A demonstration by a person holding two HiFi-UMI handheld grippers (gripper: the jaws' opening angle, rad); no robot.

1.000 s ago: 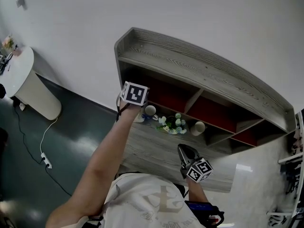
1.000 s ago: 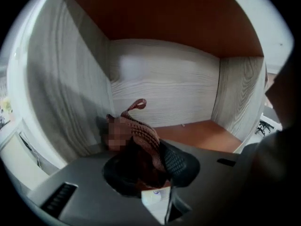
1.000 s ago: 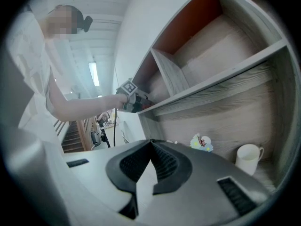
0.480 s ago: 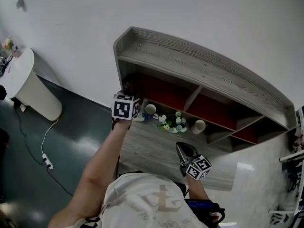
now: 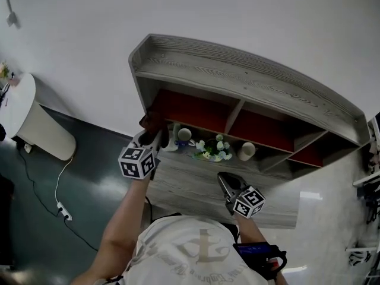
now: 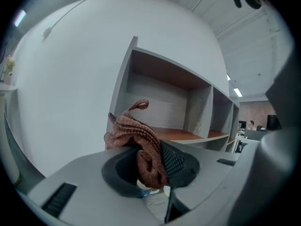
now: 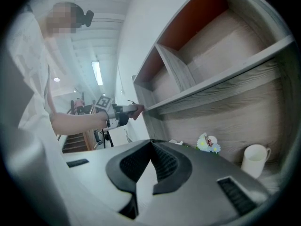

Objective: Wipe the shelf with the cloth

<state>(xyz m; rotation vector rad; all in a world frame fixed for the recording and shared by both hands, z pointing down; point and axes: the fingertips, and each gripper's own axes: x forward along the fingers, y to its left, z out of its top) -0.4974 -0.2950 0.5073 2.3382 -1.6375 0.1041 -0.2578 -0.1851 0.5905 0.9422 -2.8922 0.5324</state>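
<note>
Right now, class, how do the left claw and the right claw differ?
The left claw is shut on the brown cloth; the right claw is shut and empty. The left claw reaches the shelf's left end; the right claw hangs lower, nearer the person. Both carry marker cubes.

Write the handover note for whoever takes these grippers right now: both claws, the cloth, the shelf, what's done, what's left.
Left claw: shut on the cloth, held at the left end of the shelf, by its left red-backed compartment.
Right claw: shut, empty, over the lower ledge near the flowers and a white cup.
Done: cloth in grip, at the shelf.
Left: the wiping itself; nothing shows how much is wiped.
</note>
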